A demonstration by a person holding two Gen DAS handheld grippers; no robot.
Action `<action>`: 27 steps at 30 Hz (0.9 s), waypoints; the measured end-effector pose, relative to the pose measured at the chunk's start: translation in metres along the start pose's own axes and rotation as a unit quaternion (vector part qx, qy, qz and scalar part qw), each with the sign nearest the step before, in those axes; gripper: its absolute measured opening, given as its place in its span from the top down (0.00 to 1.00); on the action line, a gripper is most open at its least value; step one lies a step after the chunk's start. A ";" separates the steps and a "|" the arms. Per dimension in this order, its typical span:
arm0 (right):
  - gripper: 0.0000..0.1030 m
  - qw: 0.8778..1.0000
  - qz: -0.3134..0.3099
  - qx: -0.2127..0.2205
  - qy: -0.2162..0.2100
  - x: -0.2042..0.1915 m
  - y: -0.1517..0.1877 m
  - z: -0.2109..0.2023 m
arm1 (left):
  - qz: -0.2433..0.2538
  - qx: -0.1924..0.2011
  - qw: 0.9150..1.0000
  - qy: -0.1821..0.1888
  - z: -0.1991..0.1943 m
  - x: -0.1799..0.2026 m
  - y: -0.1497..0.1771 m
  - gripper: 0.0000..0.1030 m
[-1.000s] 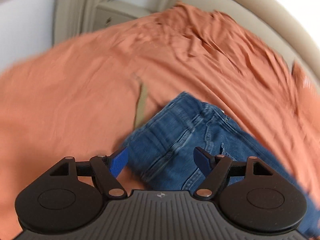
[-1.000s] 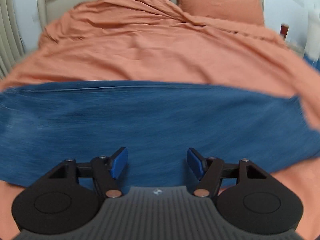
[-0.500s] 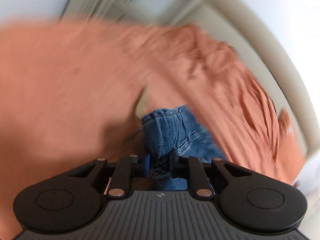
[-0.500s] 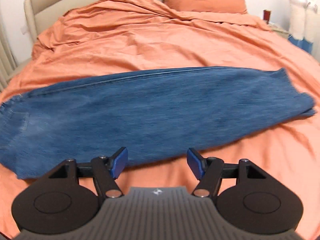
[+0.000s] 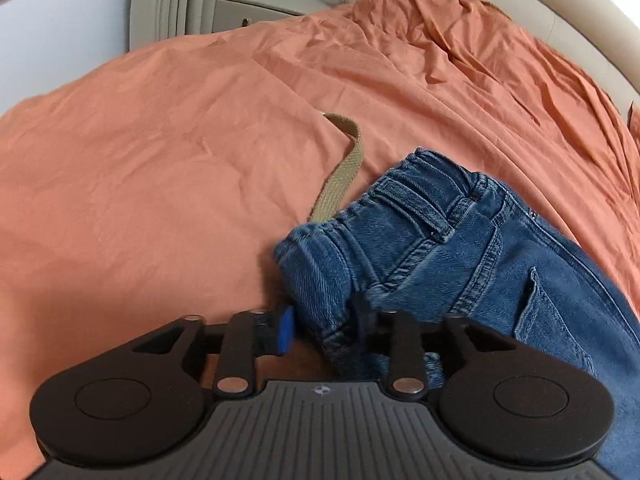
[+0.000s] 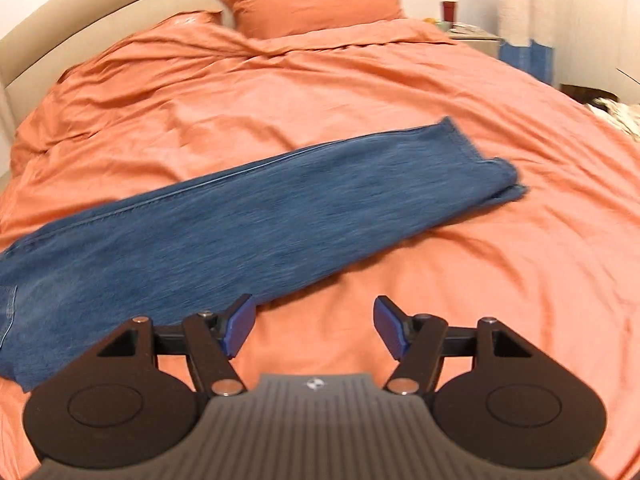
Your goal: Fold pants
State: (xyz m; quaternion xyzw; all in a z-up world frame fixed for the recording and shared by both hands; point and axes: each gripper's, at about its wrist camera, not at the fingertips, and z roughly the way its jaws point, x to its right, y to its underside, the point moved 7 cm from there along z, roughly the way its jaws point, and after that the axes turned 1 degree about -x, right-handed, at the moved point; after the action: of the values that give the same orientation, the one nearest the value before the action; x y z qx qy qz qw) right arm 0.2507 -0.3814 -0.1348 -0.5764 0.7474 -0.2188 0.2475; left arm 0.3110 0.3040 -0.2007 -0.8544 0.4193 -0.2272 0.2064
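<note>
We noted the left gripper (image 5: 322,326) opening with the jeans (image 5: 420,240) waistband between its jaws, apparently no longer pinched, while the right gripper (image 6: 314,326) stood spread and empty above the orange bedspread (image 6: 440,280).

Left hand-held gripper (image 5: 322,330) jaws opening around jeans (image 5: 432,248) waistband, tan belt (image 5: 340,172), orange bedspread (image 5: 160,160)

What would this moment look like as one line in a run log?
left hand-held gripper: opening, jeans waist between | right hand-held gripper: open, empty | bed
</note>
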 end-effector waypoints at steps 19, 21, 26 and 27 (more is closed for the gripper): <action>0.62 0.956 0.283 0.042 -0.072 0.218 -0.077 0.036 | 0.095 0.001 0.995 0.030 -0.063 0.108 0.023 0.40; 0.62 0.945 0.313 0.035 -0.092 0.231 -0.086 0.057 | 0.090 -0.008 0.996 0.020 -0.054 0.113 0.027 0.40; 0.66 0.932 0.348 0.015 -0.096 0.252 -0.097 0.114 | 0.084 -0.031 0.996 -0.017 -0.037 0.118 0.034 0.40; 0.66 0.931 0.353 0.008 -0.099 0.256 -0.098 0.126 | 0.084 -0.033 0.996 -0.025 -0.034 0.117 0.035 0.40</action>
State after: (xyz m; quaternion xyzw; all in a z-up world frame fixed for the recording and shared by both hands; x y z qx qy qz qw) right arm 0.3482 -0.6581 -0.2035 -0.2924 0.8725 -0.0656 0.3859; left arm 0.3338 0.1838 -0.1666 -0.8278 0.4919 -0.1737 0.2065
